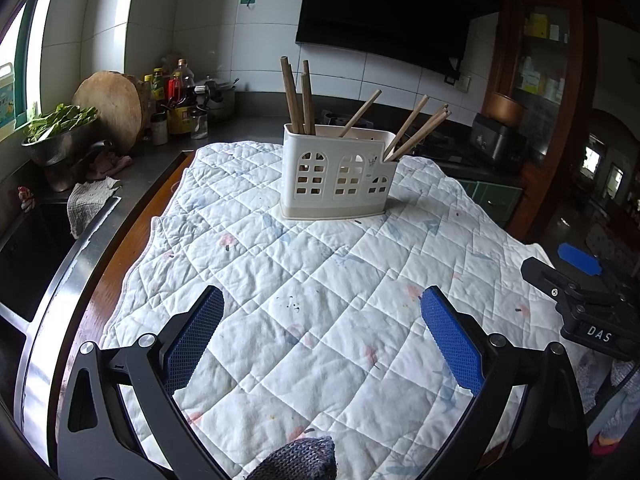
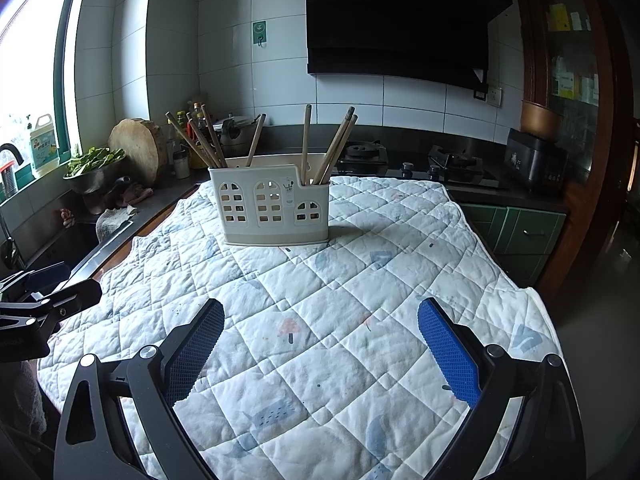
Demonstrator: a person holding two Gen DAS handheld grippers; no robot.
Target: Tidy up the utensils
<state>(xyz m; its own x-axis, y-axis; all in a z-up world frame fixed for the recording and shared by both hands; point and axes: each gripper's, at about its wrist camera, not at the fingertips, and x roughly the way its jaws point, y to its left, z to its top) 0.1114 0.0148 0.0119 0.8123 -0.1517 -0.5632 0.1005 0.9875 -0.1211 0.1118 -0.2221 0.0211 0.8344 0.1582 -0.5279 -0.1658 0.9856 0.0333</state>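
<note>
Quilted cloth (image 1: 320, 280) covers the bench; a white holder (image 1: 335, 172) stands upright near its far end, chopsticks (image 1: 298, 98) leaning inside its compartments. Left tool (image 1: 322, 312) and right tool (image 2: 320, 324) hover wide apart, empty, near the cloth's front.

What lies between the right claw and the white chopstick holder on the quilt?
Nothing but bare quilt. In the right wrist view, the stretch from the open right claw up to the chopstick holder carries no object.
</note>
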